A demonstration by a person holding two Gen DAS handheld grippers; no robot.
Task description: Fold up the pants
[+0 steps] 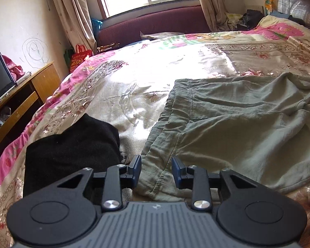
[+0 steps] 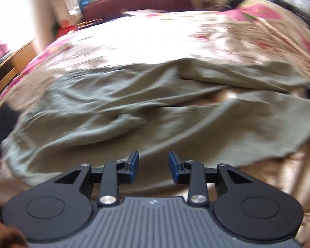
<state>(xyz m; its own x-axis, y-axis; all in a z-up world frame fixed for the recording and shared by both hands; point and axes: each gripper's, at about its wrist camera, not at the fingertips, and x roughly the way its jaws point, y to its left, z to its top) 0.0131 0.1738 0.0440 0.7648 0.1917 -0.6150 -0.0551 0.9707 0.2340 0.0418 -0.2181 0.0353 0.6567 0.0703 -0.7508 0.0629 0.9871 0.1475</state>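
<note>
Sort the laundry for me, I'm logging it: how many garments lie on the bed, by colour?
Green: 1, the pants, spread rumpled on the bedspread.
Black: 1, a folded garment left of the pants.
Total: 2.
Both grippers, left and right, hold nothing.
</note>
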